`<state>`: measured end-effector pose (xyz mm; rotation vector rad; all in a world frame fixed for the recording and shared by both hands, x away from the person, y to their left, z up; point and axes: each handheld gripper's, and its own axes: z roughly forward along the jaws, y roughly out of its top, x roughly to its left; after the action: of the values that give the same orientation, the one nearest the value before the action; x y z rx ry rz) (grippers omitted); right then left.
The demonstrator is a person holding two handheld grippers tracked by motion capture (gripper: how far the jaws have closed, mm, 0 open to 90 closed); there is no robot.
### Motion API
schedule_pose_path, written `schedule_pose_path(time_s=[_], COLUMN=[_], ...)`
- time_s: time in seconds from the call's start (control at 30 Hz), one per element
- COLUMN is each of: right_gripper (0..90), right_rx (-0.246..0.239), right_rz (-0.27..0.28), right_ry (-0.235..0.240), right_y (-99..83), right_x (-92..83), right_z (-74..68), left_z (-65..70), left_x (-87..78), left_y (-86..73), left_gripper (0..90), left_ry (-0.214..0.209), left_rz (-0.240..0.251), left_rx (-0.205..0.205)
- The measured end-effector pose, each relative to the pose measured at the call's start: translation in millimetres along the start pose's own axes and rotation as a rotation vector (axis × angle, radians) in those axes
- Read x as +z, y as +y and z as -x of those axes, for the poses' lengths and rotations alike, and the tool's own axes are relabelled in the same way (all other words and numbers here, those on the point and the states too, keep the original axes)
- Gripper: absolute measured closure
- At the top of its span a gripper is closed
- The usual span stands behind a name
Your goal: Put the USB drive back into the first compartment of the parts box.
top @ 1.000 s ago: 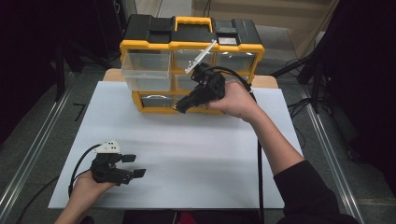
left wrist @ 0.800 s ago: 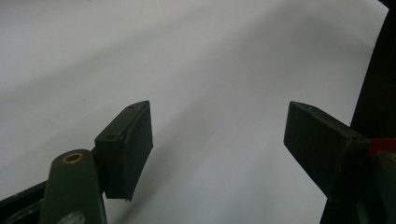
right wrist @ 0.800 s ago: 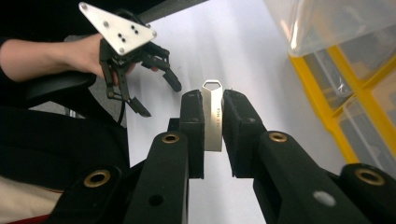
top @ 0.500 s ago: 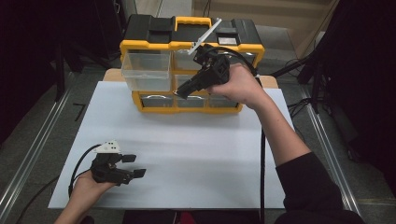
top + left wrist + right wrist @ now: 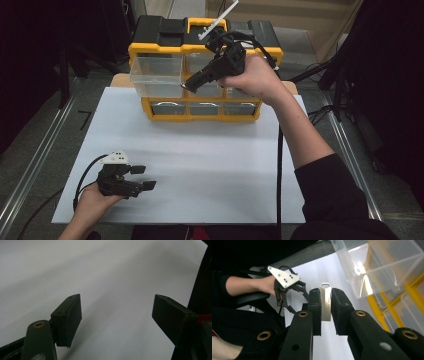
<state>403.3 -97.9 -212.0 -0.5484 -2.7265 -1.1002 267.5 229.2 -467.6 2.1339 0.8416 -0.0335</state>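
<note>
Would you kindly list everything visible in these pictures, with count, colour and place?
Organizer cabinet: one, yellow and black, far edge of the sheet.
Open drawer: one, clear, pulled out at the cabinet's upper left.
Metal USB stick: one, silver, clamped in the right claw.
Sheet: one, white, covering the table.
Left claw: one, black, open, low over the sheet's near left.
Right claw: one, black, raised before the cabinet, beside the drawer.

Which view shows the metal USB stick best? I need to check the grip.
The right gripper view: the USB stick stands upright, pinched between the right gripper's pads. In the high view that gripper hides it.
</note>
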Motion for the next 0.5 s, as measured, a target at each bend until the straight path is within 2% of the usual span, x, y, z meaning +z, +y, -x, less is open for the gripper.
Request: schedule_pose_path(time_s=[0.27,0.5], right_gripper=[76.4,76.5], right_rx=[-0.016,-0.003], right_rz=[0.008,0.017], right_ry=[-0.020,-0.030], right_y=[24.5,38.8], right_x=[-10.0,-10.4], right_z=[0.0,4.2], left_z=[0.2,0.4], left_x=[-0.1,-0.5], left_y=[0.1,0.1], left_gripper=[24.7,24.7], left_ry=[0.001,-0.005], left_rz=[-0.001,0.001], left_rx=[0.001,-0.001])
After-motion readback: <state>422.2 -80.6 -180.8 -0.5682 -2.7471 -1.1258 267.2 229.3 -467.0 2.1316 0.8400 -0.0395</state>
